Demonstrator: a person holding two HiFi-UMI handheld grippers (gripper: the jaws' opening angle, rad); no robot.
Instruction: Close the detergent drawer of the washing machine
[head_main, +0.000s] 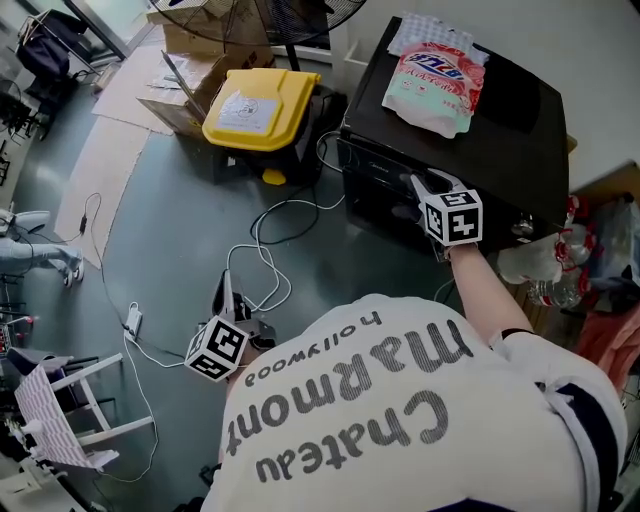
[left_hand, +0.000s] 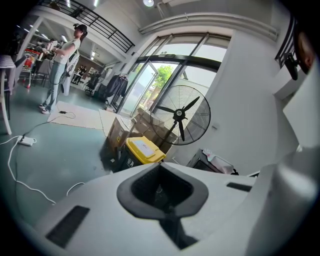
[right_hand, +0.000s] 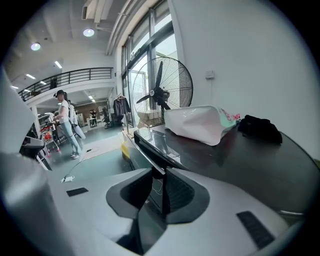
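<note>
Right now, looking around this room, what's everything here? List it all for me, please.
washing machine: one, black, upper right
detergent bag: one, pink, green and white, lying on the machine's top
dark bundle: one, black, on the top beyond the bag
bin: one, yellow lid, left of the machine
cardboard boxes: several, brown, behind the bin
fan: one, black, standing behind the bin
cables: several, white, on the grey floor
chair: one, white, lower left
plastic bottles: a few, clear, right of the machine
bystander: one, light top, jeans, far off
left gripper: grey, jaws together, empty
right gripper: grey, jaws apart, at the machine's front edge
</note>
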